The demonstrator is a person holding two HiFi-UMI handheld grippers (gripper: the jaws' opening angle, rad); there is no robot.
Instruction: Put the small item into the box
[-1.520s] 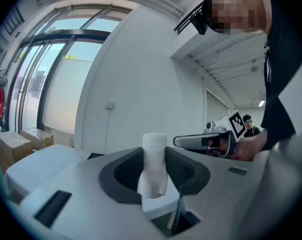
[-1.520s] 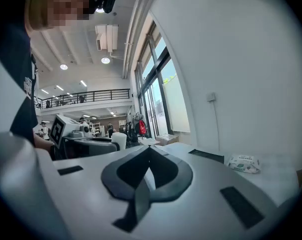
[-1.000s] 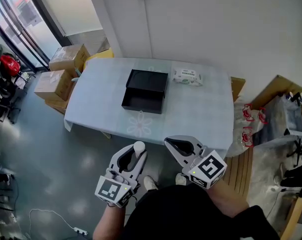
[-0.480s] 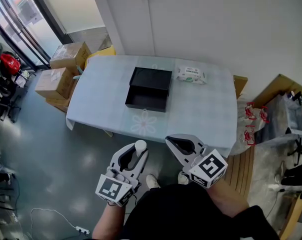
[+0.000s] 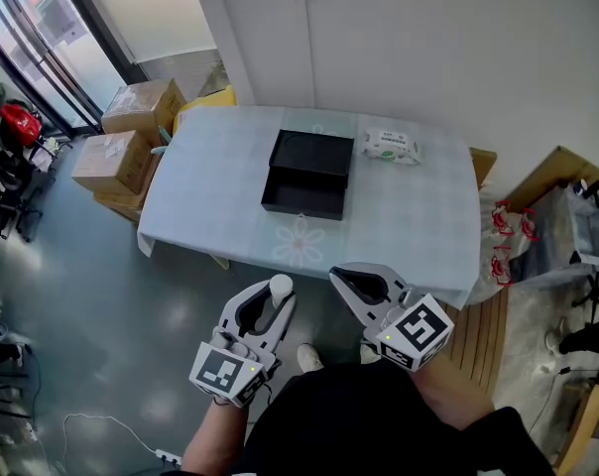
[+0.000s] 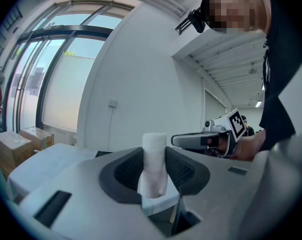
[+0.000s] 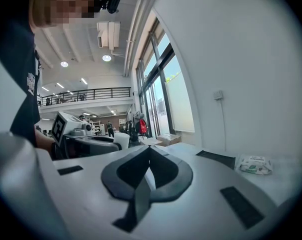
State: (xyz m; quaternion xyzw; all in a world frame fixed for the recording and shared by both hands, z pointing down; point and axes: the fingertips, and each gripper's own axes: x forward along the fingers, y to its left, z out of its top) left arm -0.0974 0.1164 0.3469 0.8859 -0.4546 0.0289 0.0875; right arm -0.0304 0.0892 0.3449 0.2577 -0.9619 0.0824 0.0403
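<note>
My left gripper (image 5: pixel 276 296) (image 6: pixel 154 164) is shut on a small white roll (image 5: pixel 279 286) (image 6: pixel 154 165), which stands upright between the pads with its top poking above them. It hovers over the floor, short of the table's near edge. My right gripper (image 5: pixel 345 278) (image 7: pixel 149 165) is shut with nothing between its jaws, level with the left one and just to its right. The black box (image 5: pixel 309 175) lies open at the middle of the table (image 5: pixel 200 201), its lid folded back toward the wall; a corner of the black box (image 7: pixel 217 158) shows in the right gripper view.
A pack of wet wipes (image 5: pixel 391 146) (image 7: pixel 254 164) lies on the table right of the box. Cardboard boxes (image 5: pixel 126 132) stand on the floor left of the table. Bags and cardboard (image 5: pixel 538 236) crowd the floor at the right. A white wall (image 5: pixel 428 38) runs behind the table.
The table and box have shifted right and slightly down in the head view as the person's head moved. Both grippers keep their places and their grip.
</note>
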